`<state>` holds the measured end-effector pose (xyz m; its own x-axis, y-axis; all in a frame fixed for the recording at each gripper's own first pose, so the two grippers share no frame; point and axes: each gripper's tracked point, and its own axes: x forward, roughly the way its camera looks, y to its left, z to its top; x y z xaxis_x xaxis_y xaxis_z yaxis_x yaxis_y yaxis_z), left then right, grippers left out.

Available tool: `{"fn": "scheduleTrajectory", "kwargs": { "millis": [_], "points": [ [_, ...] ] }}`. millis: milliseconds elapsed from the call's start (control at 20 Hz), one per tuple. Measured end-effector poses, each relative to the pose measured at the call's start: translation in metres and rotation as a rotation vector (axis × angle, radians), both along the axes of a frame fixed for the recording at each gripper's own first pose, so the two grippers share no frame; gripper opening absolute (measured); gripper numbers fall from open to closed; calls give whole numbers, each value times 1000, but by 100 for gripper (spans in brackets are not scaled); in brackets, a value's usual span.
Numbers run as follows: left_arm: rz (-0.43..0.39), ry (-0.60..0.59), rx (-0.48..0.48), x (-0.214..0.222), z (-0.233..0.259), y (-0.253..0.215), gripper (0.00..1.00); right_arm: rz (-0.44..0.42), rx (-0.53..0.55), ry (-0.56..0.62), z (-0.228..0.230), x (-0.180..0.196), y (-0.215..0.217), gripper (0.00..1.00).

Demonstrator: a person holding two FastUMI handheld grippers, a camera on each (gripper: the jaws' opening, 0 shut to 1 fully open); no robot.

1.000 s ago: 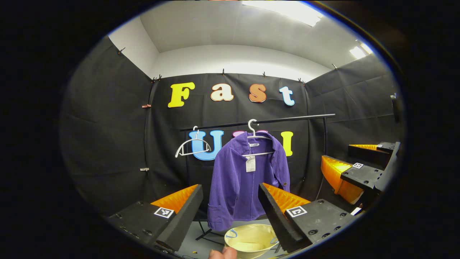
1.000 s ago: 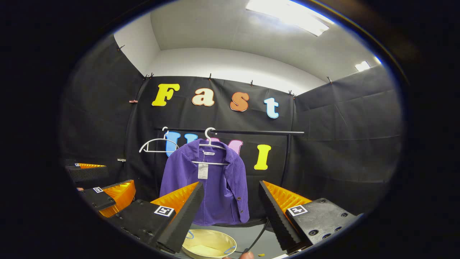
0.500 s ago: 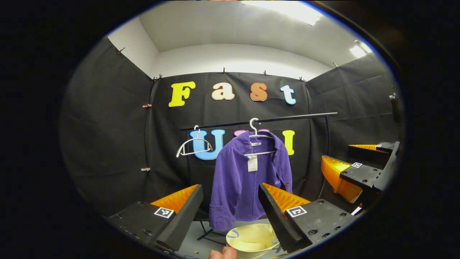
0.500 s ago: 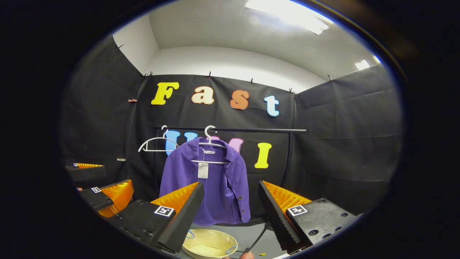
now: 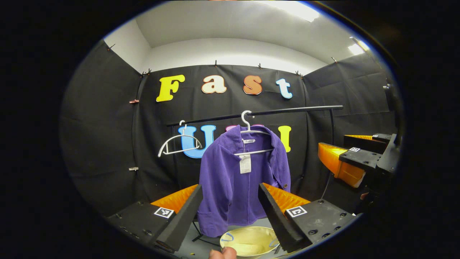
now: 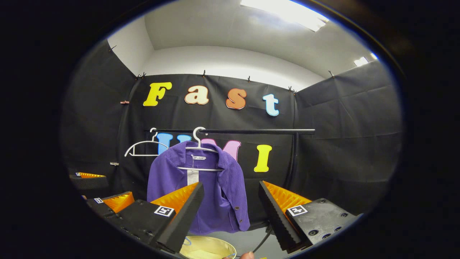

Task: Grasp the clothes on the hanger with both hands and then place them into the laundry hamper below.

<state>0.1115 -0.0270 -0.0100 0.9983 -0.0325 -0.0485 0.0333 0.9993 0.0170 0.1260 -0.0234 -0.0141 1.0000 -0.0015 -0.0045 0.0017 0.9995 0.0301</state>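
Ribbed purple jacket (image 5: 241, 180) on wire hanger (image 5: 251, 135)

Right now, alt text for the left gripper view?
A purple jacket hangs on a white hanger from a black rail, seen between the open fingers of the left gripper, which touches nothing. A yellow hamper sits on the floor below the jacket, an empty hanger hangs further left, and the right gripper shows at the right edge.

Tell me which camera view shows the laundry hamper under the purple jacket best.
The left gripper view: the laundry hamper shows its pale rim and inside between that gripper's fingers, below the purple jacket. In the right gripper view the hamper sits lower, partly cut off at the bottom edge and behind a finger.
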Motion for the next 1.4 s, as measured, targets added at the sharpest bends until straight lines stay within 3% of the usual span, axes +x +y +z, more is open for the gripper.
{"fn": "scheduleTrajectory", "kwargs": {
  "millis": [350, 800, 1100, 1400],
  "points": [
    [66, 14, 5, 110, -2, -17, 97, 50, 9, -11, -25, 90, -21, 98],
    [170, 32, 36, 232, -23, -26, 97, 128, 33, 38, -72, 169, -24, 98],
    [292, 21, 85, 272, -28, -5, 96, 169, 43, 57, -93, 199, -21, 97],
    [418, -55, 161, 266, -4, 23, 91, 200, 62, 64, -103, 222, -12, 98]
  ]
}}
